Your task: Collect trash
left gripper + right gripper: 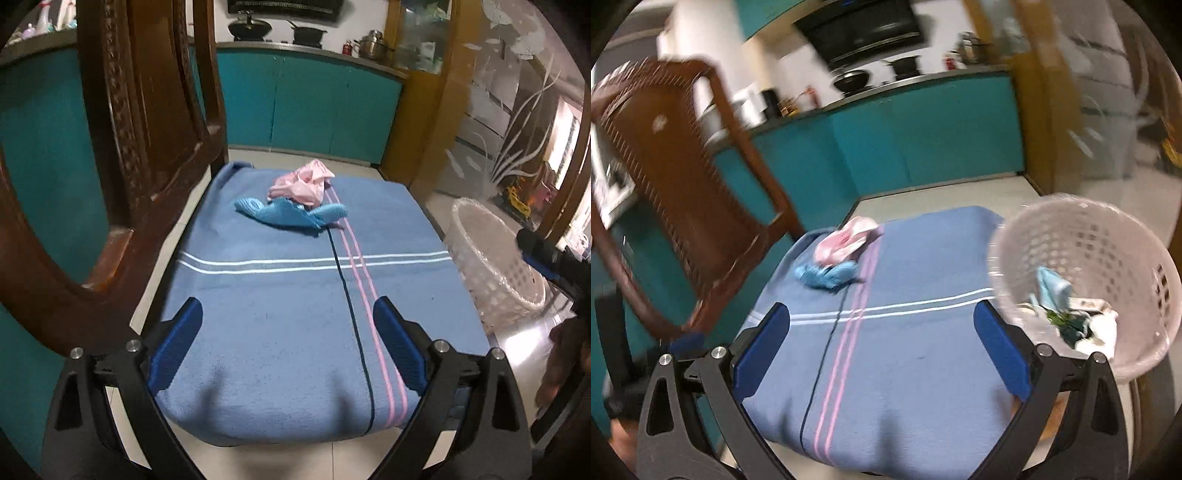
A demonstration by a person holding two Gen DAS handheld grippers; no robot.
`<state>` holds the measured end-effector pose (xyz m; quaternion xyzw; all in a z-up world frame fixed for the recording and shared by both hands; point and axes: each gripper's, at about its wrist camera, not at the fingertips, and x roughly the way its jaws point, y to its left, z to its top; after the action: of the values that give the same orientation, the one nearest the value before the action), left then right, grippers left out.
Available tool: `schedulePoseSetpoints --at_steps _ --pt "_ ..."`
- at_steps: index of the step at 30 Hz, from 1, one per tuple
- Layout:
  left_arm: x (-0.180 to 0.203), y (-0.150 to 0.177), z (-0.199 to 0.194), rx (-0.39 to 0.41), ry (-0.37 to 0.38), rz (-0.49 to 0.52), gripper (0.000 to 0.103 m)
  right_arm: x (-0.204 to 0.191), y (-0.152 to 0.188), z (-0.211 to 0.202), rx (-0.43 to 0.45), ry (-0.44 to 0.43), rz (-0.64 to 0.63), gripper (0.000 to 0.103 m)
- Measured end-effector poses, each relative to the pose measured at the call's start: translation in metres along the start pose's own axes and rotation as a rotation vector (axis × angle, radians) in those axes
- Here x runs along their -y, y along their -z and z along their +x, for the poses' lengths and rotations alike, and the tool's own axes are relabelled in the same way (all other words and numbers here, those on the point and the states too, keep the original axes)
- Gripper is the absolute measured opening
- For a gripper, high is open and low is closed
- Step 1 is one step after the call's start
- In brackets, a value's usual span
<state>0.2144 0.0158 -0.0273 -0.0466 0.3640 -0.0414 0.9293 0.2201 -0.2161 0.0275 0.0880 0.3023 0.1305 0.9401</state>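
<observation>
A blue striped cloth is spread over a seat and taken as the landmark. Near its far edge a crumpled pink wrapper is seen resting against a blue rag. The left gripper is held released above the cloth's near end, nothing between its fingers. The right gripper is likewise spread wide and unloaded. Just beside the cloth's right edge a white basket is found, scraps already inside
</observation>
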Motion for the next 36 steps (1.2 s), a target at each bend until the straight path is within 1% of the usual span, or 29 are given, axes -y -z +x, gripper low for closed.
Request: schedulePoseSetpoints --at_steps 2,3,5,7,10,12,13,15,16,17,19,20,22,24,25,26,28,31,32,34,36 --pt "-0.002 -0.001 -0.002 0.003 0.003 0.018 0.093 -0.007 0.001 -0.001 0.011 0.001 -0.032 0.098" --pt "-0.002 -0.003 -0.006 0.018 0.012 0.019 0.093 -0.008 0.001 0.0 0.011 -0.001 -0.033 0.098" --pt "0.001 -0.006 -0.01 0.033 0.03 0.025 0.093 -0.008 0.004 0.003 -0.001 -0.009 -0.028 0.098" --pt "0.006 -0.006 -0.015 0.047 0.032 0.042 0.093 -0.009 0.008 0.009 -0.026 -0.012 -0.028 0.098" --pt "0.007 -0.007 -0.021 0.069 0.026 0.052 0.093 -0.017 0.011 0.023 -0.05 -0.002 -0.055 0.098" --pt "0.005 -0.009 -0.022 0.081 0.033 0.041 0.093 -0.024 0.009 0.04 -0.06 -0.007 -0.063 0.098" --pt "0.003 -0.01 -0.023 0.086 0.038 0.035 0.093 -0.03 0.006 0.055 -0.078 -0.017 -0.064 0.096" --pt "-0.001 -0.013 -0.025 0.1 0.042 0.023 0.093 -0.038 0.0 0.081 -0.11 -0.035 -0.078 0.09" --pt "-0.003 -0.014 -0.027 0.108 0.039 0.014 0.093 -0.044 -0.004 0.098 -0.126 -0.036 -0.089 0.085" --pt "-0.005 -0.016 -0.025 0.111 0.041 0.006 0.093 -0.049 -0.01 0.116 -0.138 -0.028 -0.096 0.082" --pt "-0.011 -0.019 -0.024 0.107 0.053 -0.014 0.093 -0.054 -0.021 0.157 -0.173 -0.009 -0.087 0.08" --pt "-0.014 -0.021 -0.022 0.108 0.058 -0.028 0.093 -0.054 -0.024 0.171 -0.187 -0.007 -0.082 0.076" --pt "-0.021 -0.024 -0.02 0.1 0.061 -0.045 0.093 -0.056 -0.029 0.198 -0.225 0.009 -0.067 0.075" --pt "-0.026 -0.027 -0.018 0.098 0.064 -0.065 0.093 -0.058 -0.03 0.223 -0.265 -0.009 -0.057 0.071" --pt "-0.028 -0.029 -0.017 0.099 0.066 -0.073 0.093 -0.06 -0.029 0.229 -0.277 -0.015 -0.062 0.061" --pt "-0.03 -0.03 -0.017 0.099 0.067 -0.079 0.093 -0.062 -0.027 0.235 -0.3 -0.036 -0.062 0.036" --pt "-0.032 -0.031 -0.015 0.097 0.072 -0.084 0.093 -0.065 -0.021 0.235 -0.329 -0.07 -0.068 0.004" --pt "-0.029 -0.031 -0.011 0.093 0.071 -0.082 0.093 -0.071 -0.015 0.207 -0.315 -0.133 -0.093 0.004" --pt "-0.028 -0.03 -0.01 0.091 0.07 -0.08 0.093 -0.07 -0.013 0.187 -0.297 -0.152 -0.099 0.004" --pt "-0.025 -0.028 -0.007 0.085 0.071 -0.074 0.093 -0.065 -0.014 0.15 -0.252 -0.156 -0.11 0.004" --pt "-0.02 -0.027 -0.003 0.077 0.071 -0.059 0.093 -0.05 -0.018 0.101 -0.183 -0.124 -0.101 0.004"
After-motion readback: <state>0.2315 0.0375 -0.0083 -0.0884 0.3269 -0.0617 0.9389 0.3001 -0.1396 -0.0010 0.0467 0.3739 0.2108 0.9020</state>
